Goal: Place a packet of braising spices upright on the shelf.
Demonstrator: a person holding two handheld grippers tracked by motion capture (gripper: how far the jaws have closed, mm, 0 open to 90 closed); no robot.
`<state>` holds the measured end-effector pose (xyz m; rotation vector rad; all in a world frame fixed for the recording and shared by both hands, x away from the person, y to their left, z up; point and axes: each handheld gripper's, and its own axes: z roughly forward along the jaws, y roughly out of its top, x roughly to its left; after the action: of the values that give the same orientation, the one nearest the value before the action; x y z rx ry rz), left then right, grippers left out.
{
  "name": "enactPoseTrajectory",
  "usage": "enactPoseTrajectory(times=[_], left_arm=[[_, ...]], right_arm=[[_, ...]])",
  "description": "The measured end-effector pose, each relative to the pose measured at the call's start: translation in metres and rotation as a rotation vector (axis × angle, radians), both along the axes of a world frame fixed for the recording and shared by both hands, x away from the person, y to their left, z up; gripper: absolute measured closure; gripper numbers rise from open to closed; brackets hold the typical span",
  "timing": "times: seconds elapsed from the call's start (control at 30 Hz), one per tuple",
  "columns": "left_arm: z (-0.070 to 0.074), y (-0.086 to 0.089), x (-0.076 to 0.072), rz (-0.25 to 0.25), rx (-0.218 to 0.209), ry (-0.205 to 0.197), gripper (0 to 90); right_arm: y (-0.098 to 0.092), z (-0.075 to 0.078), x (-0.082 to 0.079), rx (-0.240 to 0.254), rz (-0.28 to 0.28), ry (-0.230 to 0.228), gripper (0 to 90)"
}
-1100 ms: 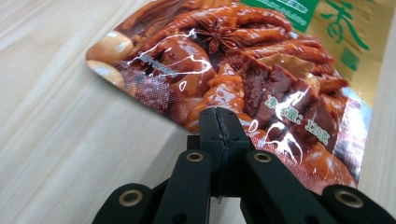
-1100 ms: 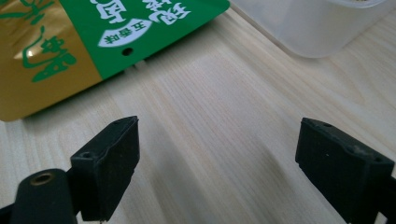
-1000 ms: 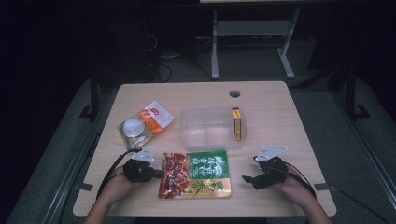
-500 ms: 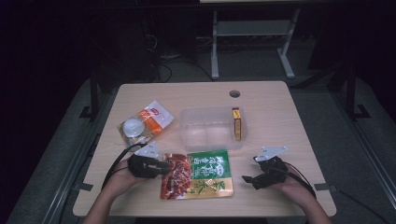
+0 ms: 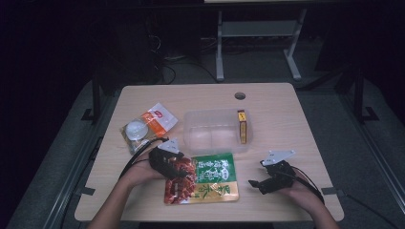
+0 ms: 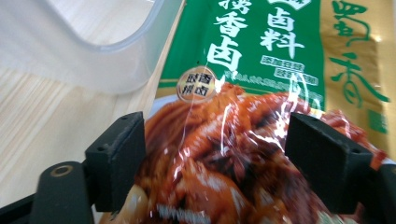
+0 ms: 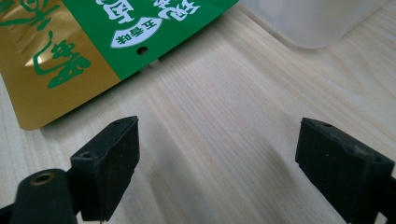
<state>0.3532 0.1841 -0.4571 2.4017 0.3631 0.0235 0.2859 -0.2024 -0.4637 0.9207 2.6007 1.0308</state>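
Observation:
A flat food packet [image 5: 205,179], green and gold with a red picture at its left end, lies on the table near the front edge. My left gripper [image 5: 180,171] reaches over that red end. In the left gripper view its jaws have just been opening and stand wide apart [image 6: 215,149], with the packet [image 6: 261,56] lying between them and the pads off it. My right gripper [image 5: 255,183] rests to the right of the packet, open [image 7: 219,154], with only bare wood between its jaws. The packet's gold corner [image 7: 70,51] lies just ahead of it.
A clear plastic container [image 5: 191,114] stands behind the packet, with a small yellow box [image 5: 242,126] at its right end. An orange-and-white pouch [image 5: 160,119] and a round white piece [image 5: 136,130] lie at the left. A cable hole [image 5: 240,96] is at the back.
My left gripper has moved right and a little away from the front edge, onto the packet's red end. The right gripper has kept still.

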Motion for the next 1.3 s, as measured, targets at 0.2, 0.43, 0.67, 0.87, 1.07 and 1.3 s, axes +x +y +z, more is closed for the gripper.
enactPoseTrajectory(times=[0.2,0.43,0.67,0.87,1.07,1.3], left_arm=[[-0.007,-0.005,0.003,0.01,-0.006,-0.018,14.8],[-0.011,-0.005,0.005,0.008,-0.026,0.007,13.9],[-0.011,-0.004,-0.001,-0.017,-0.038,-0.012,21.6],[-0.008,-0.008,-0.01,-0.044,-0.028,-0.028,43.0],[-0.005,-0.013,-0.015,-0.057,0.003,-0.04,64.5],[-0.004,-0.013,-0.015,-0.039,0.011,-0.028,82.4]], right_arm=[[-0.001,0.0,-0.001,-0.002,-0.003,0.002,13.2],[0.0,0.0,-0.002,0.0,-0.005,0.005,13.2],[0.0,0.0,-0.001,-0.001,-0.001,0.003,13.2],[0.0,0.0,-0.001,-0.005,0.001,0.001,13.2],[0.0,0.0,-0.001,-0.002,-0.004,0.004,13.2],[0.0,0.0,-0.001,-0.002,-0.006,0.005,13.2]])
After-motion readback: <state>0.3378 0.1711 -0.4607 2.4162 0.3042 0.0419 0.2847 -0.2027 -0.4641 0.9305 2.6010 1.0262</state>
